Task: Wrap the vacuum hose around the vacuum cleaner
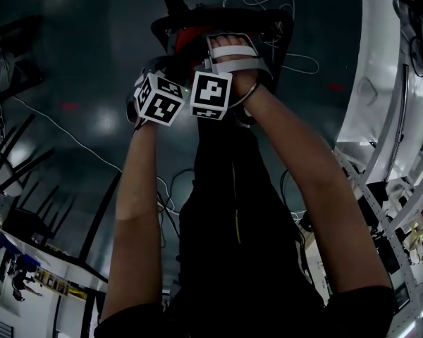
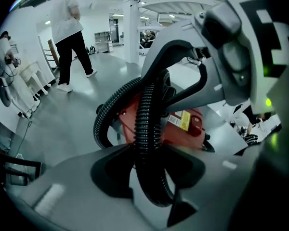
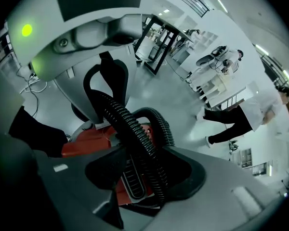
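A red vacuum cleaner [image 1: 189,39] stands on the floor below my two hands, which are held close together. Its ribbed black hose [image 2: 145,114] loops up from the red body [image 2: 185,124] and passes between the jaws of my left gripper [image 2: 149,179], which close on it. In the right gripper view the same hose [image 3: 130,124] runs down across the red body [image 3: 86,141] and through my right gripper [image 3: 147,177], also shut on it. In the head view only the marker cubes [image 1: 160,98] show; the fingertips are hidden behind them.
White cables [image 1: 290,59] lie on the dark floor beyond the vacuum. Metal shelving [image 1: 391,210] runs along the right, black chair frames [image 1: 28,182] stand at the left. A person in a white coat [image 2: 70,32] walks in the background; another person [image 3: 241,117] is near a desk.
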